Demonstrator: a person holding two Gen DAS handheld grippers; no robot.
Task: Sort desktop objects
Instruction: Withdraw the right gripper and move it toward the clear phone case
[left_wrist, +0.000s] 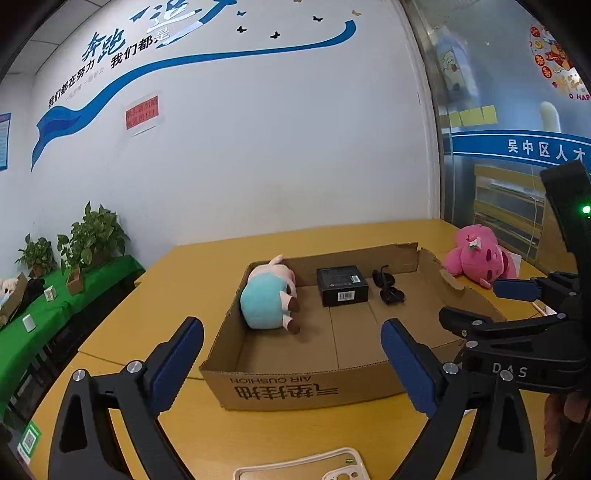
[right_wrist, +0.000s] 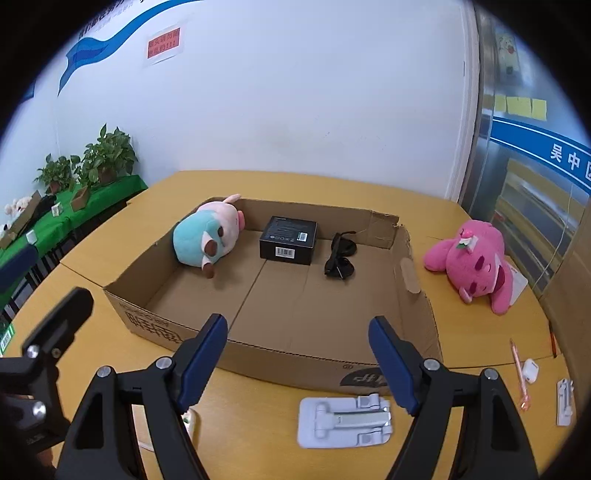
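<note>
Cardboard box holds plush pig, black box, sunglasses; both grippers agape, empty

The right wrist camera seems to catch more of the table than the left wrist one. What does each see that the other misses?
Only the right view shows the white folding stand, the white earbud case and the orange pen. Only the left shows the clear phone case. Both show the cardboard box holding the blue-and-pink plush, black box and sunglasses, with the pink plush outside it.
</note>
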